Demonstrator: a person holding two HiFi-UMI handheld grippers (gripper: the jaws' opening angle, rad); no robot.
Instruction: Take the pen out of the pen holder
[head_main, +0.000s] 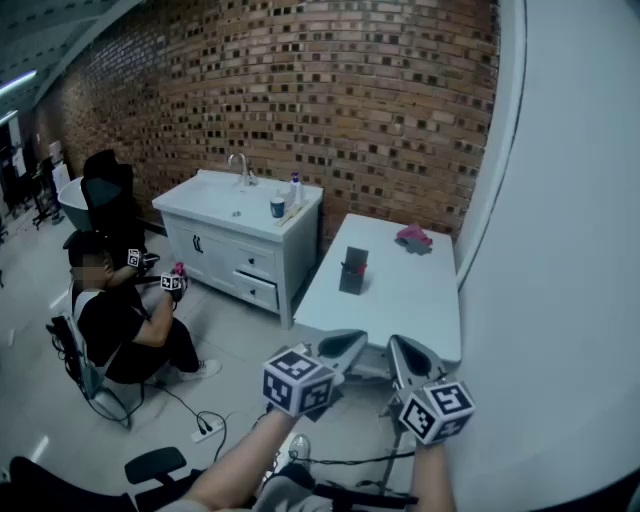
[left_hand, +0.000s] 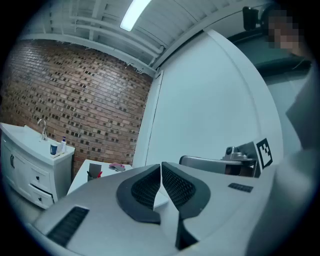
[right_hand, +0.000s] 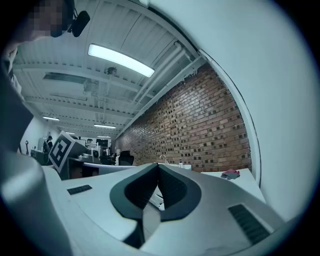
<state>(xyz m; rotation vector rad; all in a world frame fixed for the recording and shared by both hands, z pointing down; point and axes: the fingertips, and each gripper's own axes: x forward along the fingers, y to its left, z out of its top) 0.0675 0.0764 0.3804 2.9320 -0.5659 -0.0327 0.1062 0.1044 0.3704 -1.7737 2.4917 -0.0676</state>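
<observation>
A dark pen holder (head_main: 352, 270) stands near the middle of the white table (head_main: 420, 300), with a red pen sticking out of it. My left gripper (head_main: 355, 340) and right gripper (head_main: 397, 345) hover side by side short of the table's near edge, well apart from the holder. Both are shut with nothing between the jaws. In the left gripper view the shut left gripper (left_hand: 161, 166) points toward the table, and the pen holder (left_hand: 94, 171) shows small at the left. The right gripper (right_hand: 158, 166) is shut too; the holder is hidden in its view.
A pink cloth (head_main: 413, 238) lies at the table's far end. A white sink cabinet (head_main: 240, 215) stands left of the table against the brick wall. A person (head_main: 120, 320) sits at the left holding other grippers. A curved white wall (head_main: 560, 250) borders the table's right side. Cables (head_main: 208, 428) lie on the floor.
</observation>
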